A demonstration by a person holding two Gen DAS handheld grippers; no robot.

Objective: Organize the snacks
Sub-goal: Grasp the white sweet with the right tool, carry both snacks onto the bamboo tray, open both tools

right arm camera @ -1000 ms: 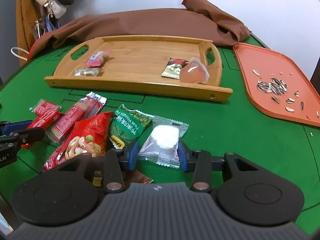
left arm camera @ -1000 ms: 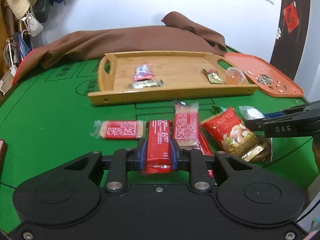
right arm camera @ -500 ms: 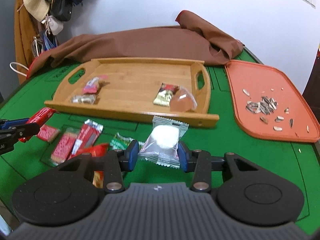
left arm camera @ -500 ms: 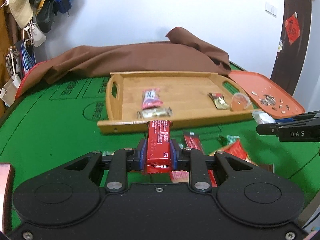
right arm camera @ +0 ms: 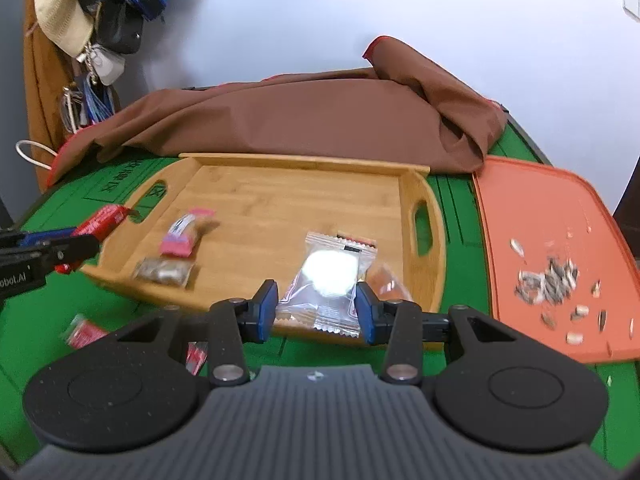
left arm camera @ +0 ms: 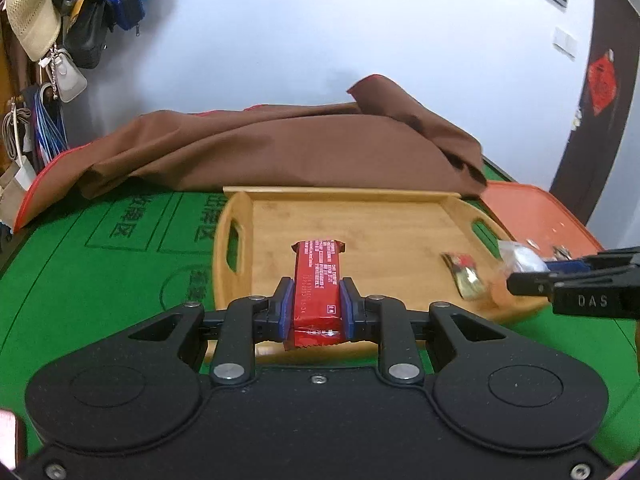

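Note:
My left gripper [left arm camera: 314, 304] is shut on a red snack bar [left arm camera: 318, 280] and holds it over the near left part of the wooden tray [left arm camera: 400, 224]. My right gripper [right arm camera: 316, 304] is shut on a clear packet with a white snack [right arm camera: 328, 276], over the tray's [right arm camera: 280, 192] near right edge. In the tray lie a pink packet [right arm camera: 185, 234], a silvery packet [right arm camera: 164, 272] and a gold-red packet [left arm camera: 464, 274]. The right gripper [left arm camera: 560, 276] shows at the right of the left wrist view; the left gripper [right arm camera: 60, 248] shows at the left of the right wrist view.
An orange tray [right arm camera: 548, 232] with sunflower seed shells [right arm camera: 548, 280] lies right of the wooden tray. A brown cloth [right arm camera: 300, 116] is heaped behind it. Red snack packets [right arm camera: 86, 330] lie on the green table [left arm camera: 80, 280] near the front. Bags and a hat [left arm camera: 28, 8] hang at the left.
Both grippers have lifted their snacks off the table and moved forward over the wooden tray. The pile of loose snacks has dropped below and behind them.

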